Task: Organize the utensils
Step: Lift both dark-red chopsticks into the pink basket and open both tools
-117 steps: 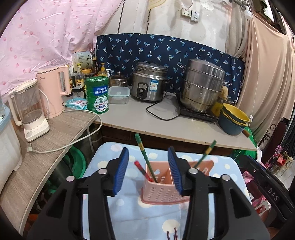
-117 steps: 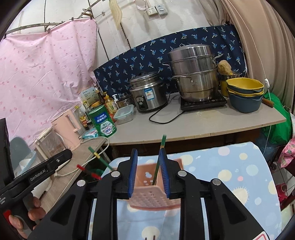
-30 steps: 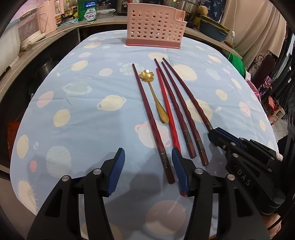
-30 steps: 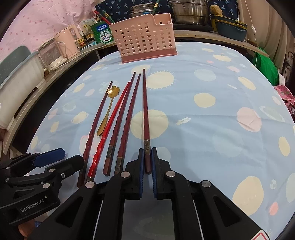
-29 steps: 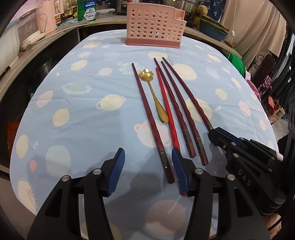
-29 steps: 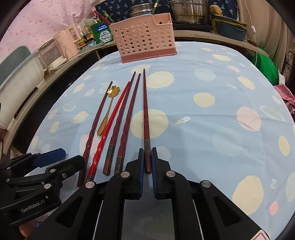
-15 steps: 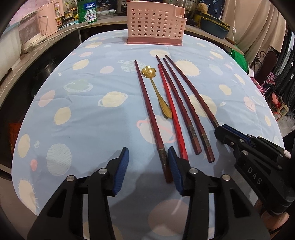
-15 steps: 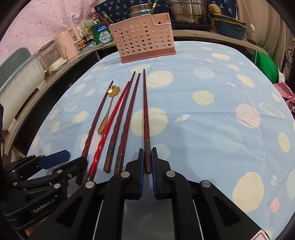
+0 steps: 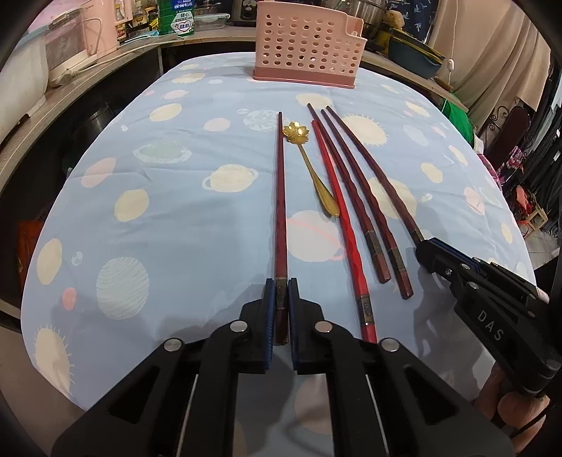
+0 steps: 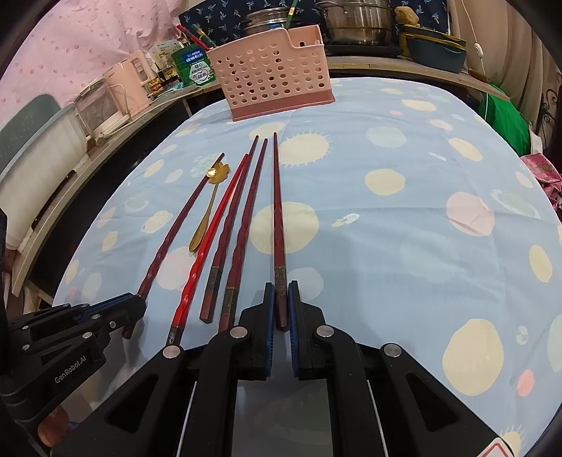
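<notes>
Left gripper [image 9: 280, 298] closing, fingers [image 9: 269, 302] pinching the leftmost dark chopstick [image 9: 280, 197] on the table [image 9: 158, 211]. Right gripper [image 10: 280, 298] fingers [image 10: 268, 302] pressed onto the rightmost chopstick [image 10: 277, 218]. Between them, three chopsticks [image 9: 351, 197] and a gold spoon [image 9: 312, 168]; beyond the fingertips, a pink basket [image 9: 305, 45].

Each wrist camera looks steeply down along its own fingers, close above the blue planet-print tablecloth [image 9: 182, 197]. Both face the pink perforated plastic basket [image 9: 305, 45] and share the row of dark red chopsticks [image 10: 242, 225].

Home kitchen, steel pots [image 10: 354, 21], rice cooker [image 10: 263, 19], kettle [image 10: 128, 82] on counter, planet-print tablecloth [image 10: 404, 218]
</notes>
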`<state>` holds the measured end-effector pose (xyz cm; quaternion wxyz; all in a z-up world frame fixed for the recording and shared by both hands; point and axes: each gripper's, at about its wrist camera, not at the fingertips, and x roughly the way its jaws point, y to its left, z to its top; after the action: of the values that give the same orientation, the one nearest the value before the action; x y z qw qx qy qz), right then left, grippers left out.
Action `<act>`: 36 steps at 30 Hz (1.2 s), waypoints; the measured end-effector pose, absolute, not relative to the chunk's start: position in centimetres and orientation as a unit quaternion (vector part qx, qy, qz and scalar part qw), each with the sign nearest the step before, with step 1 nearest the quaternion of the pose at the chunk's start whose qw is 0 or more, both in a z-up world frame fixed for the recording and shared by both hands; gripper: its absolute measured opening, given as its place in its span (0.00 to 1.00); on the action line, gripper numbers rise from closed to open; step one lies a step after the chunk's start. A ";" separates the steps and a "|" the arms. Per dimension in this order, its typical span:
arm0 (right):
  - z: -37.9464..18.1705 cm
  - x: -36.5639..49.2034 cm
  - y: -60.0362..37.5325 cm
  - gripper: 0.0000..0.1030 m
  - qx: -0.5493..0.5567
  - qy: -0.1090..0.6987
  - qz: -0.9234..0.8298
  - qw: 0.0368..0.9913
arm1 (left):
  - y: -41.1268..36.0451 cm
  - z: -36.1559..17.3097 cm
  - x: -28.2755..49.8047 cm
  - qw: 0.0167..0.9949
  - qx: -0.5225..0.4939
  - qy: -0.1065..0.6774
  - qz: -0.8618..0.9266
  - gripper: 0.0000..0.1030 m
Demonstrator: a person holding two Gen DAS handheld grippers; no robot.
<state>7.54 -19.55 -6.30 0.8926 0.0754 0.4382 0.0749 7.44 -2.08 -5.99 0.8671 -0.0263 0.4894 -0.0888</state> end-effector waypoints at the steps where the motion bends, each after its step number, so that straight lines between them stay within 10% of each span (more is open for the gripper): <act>1: -6.2 7.5 -19.6 0.07 0.076 0.437 0.075 0.893 | -2.1 -5.9 7.4 0.868 -0.027 0.488 -0.089 0.07; 36: 7.3 9.7 -23.7 0.07 0.113 0.293 0.069 0.947 | 1.3 9.6 12.0 0.930 -0.089 0.346 -0.088 0.06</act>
<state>9.67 -23.74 7.35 0.9469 0.1133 0.2930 0.0691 12.00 1.33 9.58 0.9299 -0.0890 0.3459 -0.0876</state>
